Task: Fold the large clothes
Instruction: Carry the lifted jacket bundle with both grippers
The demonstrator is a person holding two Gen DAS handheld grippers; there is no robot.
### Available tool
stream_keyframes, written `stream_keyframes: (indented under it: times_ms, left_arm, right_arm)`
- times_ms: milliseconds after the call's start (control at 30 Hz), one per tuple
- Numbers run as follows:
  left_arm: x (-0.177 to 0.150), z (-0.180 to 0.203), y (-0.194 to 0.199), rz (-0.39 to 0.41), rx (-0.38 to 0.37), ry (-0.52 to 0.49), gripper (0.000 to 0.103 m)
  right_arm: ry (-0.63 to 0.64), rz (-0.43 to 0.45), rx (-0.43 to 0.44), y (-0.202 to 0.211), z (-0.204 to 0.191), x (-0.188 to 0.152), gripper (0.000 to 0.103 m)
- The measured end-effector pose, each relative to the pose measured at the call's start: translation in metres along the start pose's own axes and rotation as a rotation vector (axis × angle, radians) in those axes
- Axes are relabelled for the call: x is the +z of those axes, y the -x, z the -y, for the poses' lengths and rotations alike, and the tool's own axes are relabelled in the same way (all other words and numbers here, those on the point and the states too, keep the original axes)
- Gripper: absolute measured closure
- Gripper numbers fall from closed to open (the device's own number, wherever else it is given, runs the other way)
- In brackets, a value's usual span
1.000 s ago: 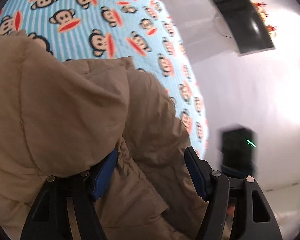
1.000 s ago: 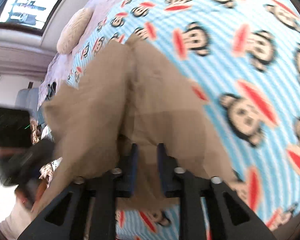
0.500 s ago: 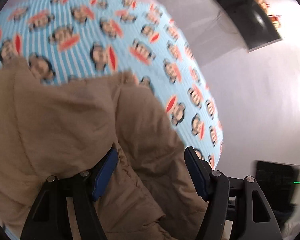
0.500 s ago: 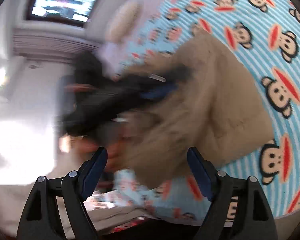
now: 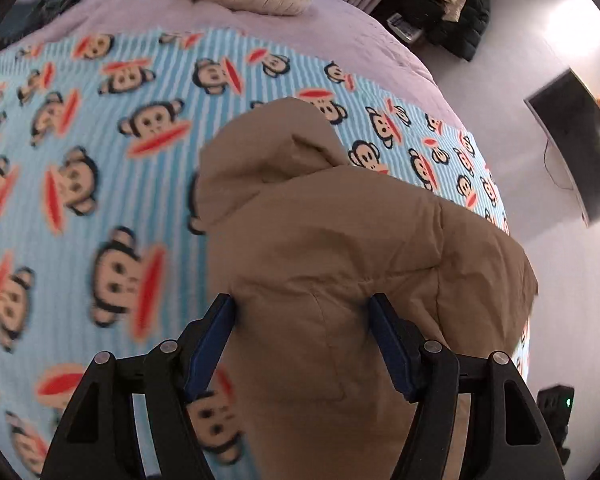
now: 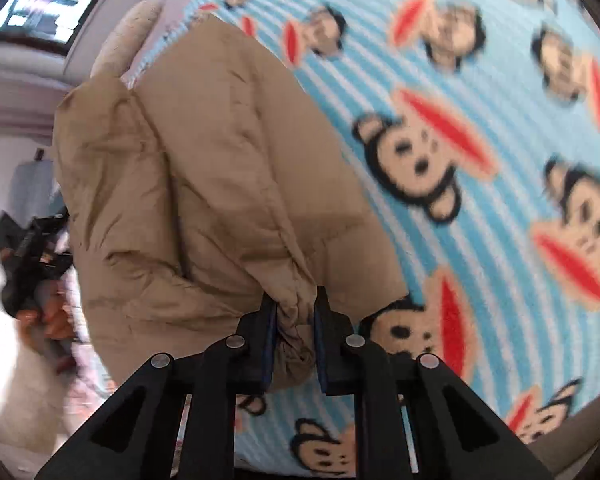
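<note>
Underneath, monkey-print blanket (image 5: 100, 152), lilac bedspread (image 5: 140, 4).

Both wrist views close, angled down, sharing tan jacket (image 5: 340, 248), monkey-print blanket (image 6: 480, 208)

The tan padded jacket (image 5: 340, 248) hides its own near hem behind the left gripper (image 5: 300, 344) and runs off the bottom edge; monkey-print blanket (image 6: 480, 152) faces blur; at far left a dark device (image 6: 24, 256) and hand smear beyond recognition.
</note>
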State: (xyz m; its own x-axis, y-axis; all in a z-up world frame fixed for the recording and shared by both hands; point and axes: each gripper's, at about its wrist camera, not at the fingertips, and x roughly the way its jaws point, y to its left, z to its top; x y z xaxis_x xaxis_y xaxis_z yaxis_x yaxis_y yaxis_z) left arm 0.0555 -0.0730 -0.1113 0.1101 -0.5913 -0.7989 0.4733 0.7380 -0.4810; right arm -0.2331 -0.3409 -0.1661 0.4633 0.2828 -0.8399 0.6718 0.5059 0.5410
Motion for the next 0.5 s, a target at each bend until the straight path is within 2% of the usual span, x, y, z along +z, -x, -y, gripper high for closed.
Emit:
stream_keyframes:
  times_ms: [133,200,233,333,367,433,500]
  left_arm:
    - [-0.002,0.017,-0.013,0.038,0.016,-0.047,0.033]
    - [-0.003,0.017,-0.014,0.050,0.010,-0.040,0.033]
    - [-0.004,0.017,-0.013,0.057,0.008,-0.036,0.033]
    - [-0.007,0.015,-0.010,0.086,0.007,-0.020,0.033]
    - [-0.008,0.017,-0.011,0.092,0.008,-0.018,0.033]
    - [-0.009,0.017,-0.010,0.108,0.012,-0.010,0.033]
    - [-0.010,0.019,-0.009,0.126,0.016,-0.006,0.033]
  right_arm:
    - [0.118,0.144,0.055,0.065,-0.020,0.008,0.083]
    - [0.138,0.172,0.109,0.082,-0.026,0.026,0.083]
    - [0.144,0.170,0.107,0.082,-0.028,0.038,0.083]
    - [0.167,0.138,0.052,0.051,-0.031,0.069,0.083]
    - [0.151,0.107,0.052,0.028,-0.028,0.084,0.083]
    - [0.115,0.058,0.085,-0.005,-0.018,0.099,0.085]
    - [0.139,0.041,0.123,-0.034,-0.022,0.116,0.085]
